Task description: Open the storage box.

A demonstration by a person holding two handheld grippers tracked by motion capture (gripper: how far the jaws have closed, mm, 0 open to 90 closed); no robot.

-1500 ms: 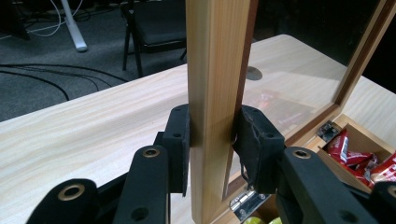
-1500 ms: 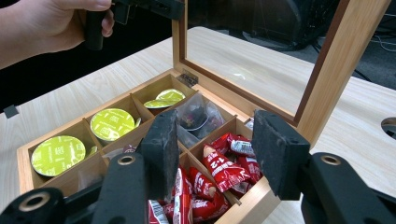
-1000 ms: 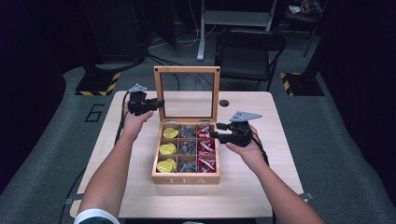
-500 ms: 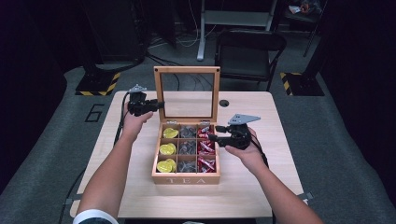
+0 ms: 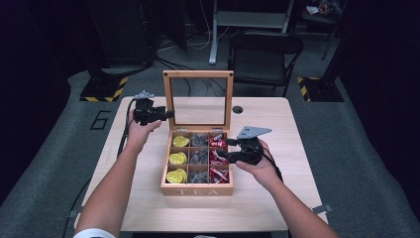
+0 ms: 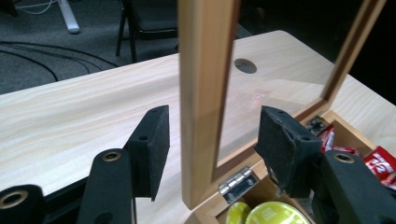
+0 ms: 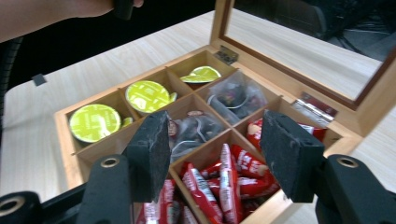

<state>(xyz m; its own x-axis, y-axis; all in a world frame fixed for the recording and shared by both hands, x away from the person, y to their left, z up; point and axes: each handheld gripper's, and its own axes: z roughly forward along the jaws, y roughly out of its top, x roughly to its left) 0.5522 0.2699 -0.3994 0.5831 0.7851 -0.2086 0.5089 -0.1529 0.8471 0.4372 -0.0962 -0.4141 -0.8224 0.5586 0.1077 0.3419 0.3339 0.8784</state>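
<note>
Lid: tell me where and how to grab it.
Grip the lid's left frame rail, coming from the left edge. It stands upright, a thin flat strip, and the left tool already straddles it, open; its jaws have just been opening, pads off the wood.

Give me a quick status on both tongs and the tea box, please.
Left tongs just opened, straddling the upright lid frame, pads clear. Right tongs just widened, nothing between them, over the red packets. Tea box open; nothing in the way.
</note>
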